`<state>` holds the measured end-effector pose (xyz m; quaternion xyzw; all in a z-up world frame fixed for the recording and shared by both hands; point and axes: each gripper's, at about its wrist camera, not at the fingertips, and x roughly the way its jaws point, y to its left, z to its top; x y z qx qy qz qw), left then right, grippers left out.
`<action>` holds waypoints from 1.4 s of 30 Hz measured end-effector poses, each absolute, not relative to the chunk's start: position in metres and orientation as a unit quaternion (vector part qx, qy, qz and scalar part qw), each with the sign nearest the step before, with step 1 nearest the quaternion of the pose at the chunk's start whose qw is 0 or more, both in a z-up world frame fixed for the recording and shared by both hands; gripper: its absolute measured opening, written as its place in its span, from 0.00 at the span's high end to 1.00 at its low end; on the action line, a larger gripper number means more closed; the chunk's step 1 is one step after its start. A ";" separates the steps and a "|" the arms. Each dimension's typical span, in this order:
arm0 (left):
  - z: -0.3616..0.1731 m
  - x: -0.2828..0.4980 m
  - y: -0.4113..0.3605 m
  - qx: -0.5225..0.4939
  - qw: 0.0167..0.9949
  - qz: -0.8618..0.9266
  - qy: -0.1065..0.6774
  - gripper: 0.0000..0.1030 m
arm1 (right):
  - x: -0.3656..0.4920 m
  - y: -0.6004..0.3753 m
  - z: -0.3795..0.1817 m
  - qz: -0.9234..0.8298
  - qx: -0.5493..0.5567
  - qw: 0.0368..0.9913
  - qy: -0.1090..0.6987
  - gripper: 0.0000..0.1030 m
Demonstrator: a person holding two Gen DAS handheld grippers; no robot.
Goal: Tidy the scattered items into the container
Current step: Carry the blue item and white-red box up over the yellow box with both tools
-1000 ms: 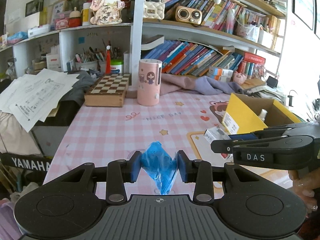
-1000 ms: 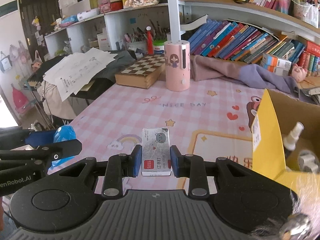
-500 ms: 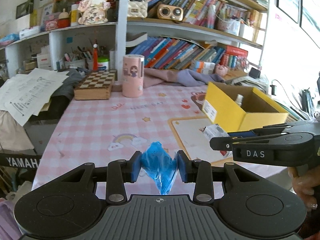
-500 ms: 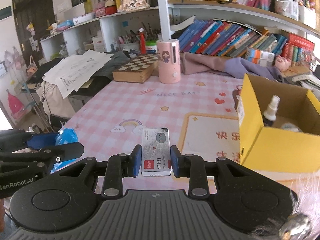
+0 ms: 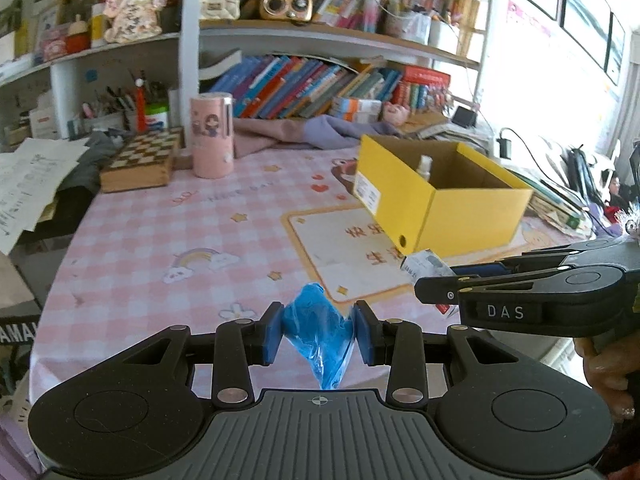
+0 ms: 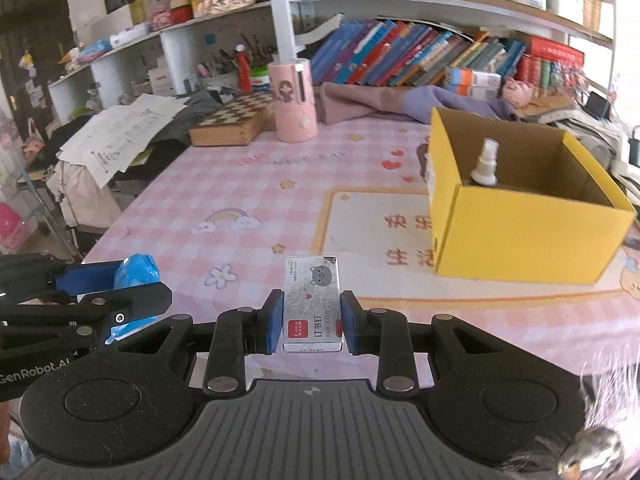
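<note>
We find the left gripper [image 5: 319, 332] clenched on a crumpled blue plastic bag [image 5: 318, 330], its blue pads pressing the bundle from both sides, a twisted tail hanging below the grip line. We judge the bag very light, soft and compressible, with a slick film surface; a grip across the bulk of the wad, as here, seems sounder than one on the loose tail, which could slide free. The right gripper [image 6: 312, 326] is closed on a small staple box [image 6: 312, 300], held by its long side faces near the end closest to the camera, the cat-printed end projecting forward. We judge this carton light and stiff, though thin-walled, so it could crush under hard pressure. Both items are carried above the pink checked tablecloth [image 6: 248, 188]. The open yellow cardboard box [image 6: 520, 236] stands ahead and to the right, apart from both grippers, a white spray bottle [image 6: 486, 164] already upright inside.
</note>
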<state>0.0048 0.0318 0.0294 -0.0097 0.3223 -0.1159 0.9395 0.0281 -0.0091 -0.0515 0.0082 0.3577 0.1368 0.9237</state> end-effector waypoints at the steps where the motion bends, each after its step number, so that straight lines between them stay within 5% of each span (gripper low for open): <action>1: 0.028 0.005 0.030 -0.008 0.938 -0.120 0.325 0.65 | 0.026 -0.012 -0.053 0.133 0.010 0.923 0.361 0.73; 42: 0.025 0.057 -0.076 0.040 0.899 -0.296 0.319 0.66 | 0.001 -0.125 -0.052 -0.051 0.072 0.926 0.366 0.73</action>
